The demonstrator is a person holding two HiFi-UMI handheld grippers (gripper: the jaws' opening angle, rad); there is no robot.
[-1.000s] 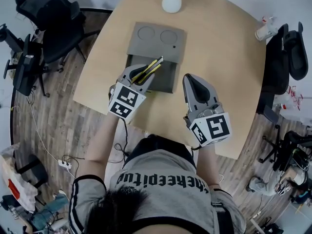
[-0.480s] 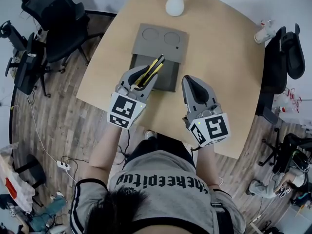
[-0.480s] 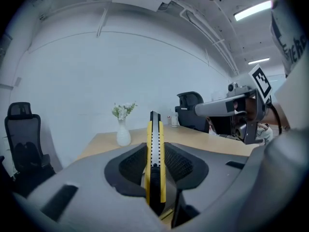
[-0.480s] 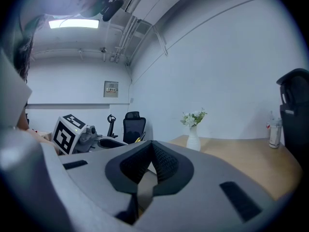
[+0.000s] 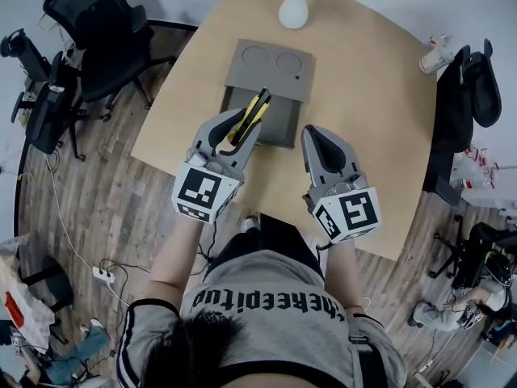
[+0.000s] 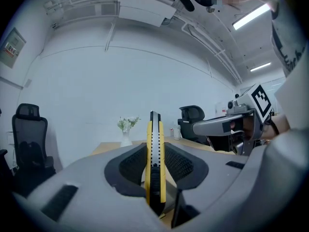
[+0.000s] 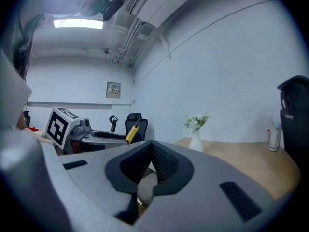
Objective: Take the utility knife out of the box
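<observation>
Looking at the biggest thing first: light wooden table (image 5: 380, 111), with the grey box (image 5: 287, 120) sitting open mid-table, lid folded back toward the white vase (image 5: 293, 10). The left gripper (image 5: 229, 136) is clamped on the yellow utility knife (image 5: 252, 111), which sits edge-on between the pads and pokes out over the box tray. It looks lifted clear, I'd say. The right gripper (image 5: 323, 148) hangs just beside it, jaws pressed together with nothing in them.

My take on finishing: only the knife's back end is pinched, so hold the squeeze firm, move slowly so it doesn't pivot, and carry it to bare table well away from the box before letting go.
</observation>
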